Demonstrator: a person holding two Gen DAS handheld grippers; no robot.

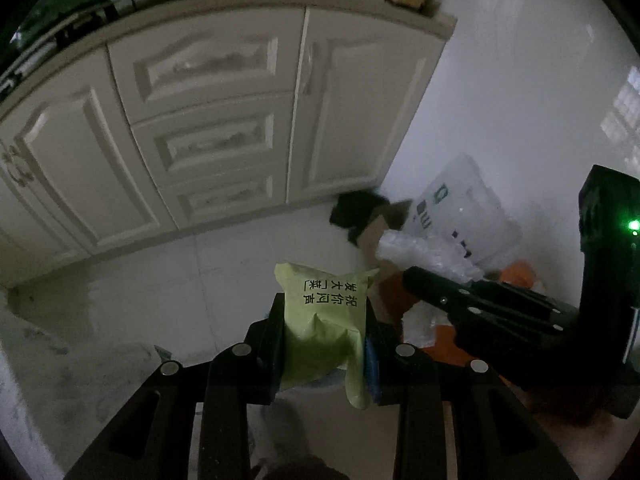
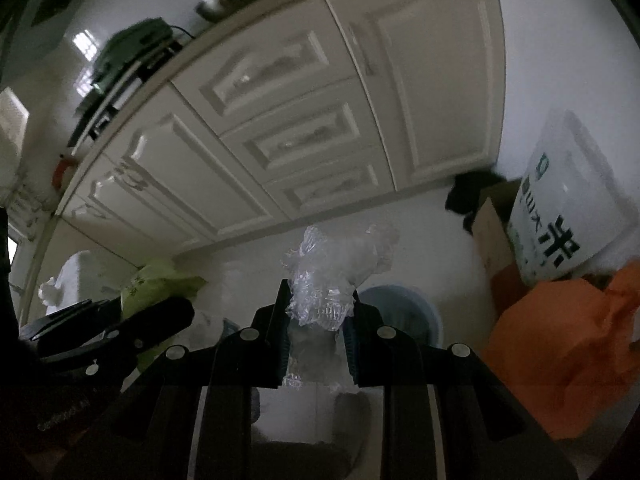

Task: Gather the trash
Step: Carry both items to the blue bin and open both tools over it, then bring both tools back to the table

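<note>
The left gripper [image 1: 326, 332] is clamped on a green printed packet [image 1: 324, 320]. Crumpled bubble wrap [image 2: 320, 300] is pinched by the right gripper [image 2: 318, 320], above a blue bin [image 2: 404, 312].

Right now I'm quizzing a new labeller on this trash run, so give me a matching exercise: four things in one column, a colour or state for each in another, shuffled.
Things:
1. yellow-green packet
2. bubble wrap
3. crumpled bag
4. round bin

Colour or state:
A. orange, lying on the floor
B. clear, held in the right claw
C. printed with black characters, held in the left claw
D. blue, beyond the right claw

Pairs: 1-C, 2-B, 3-A, 4-D
</note>
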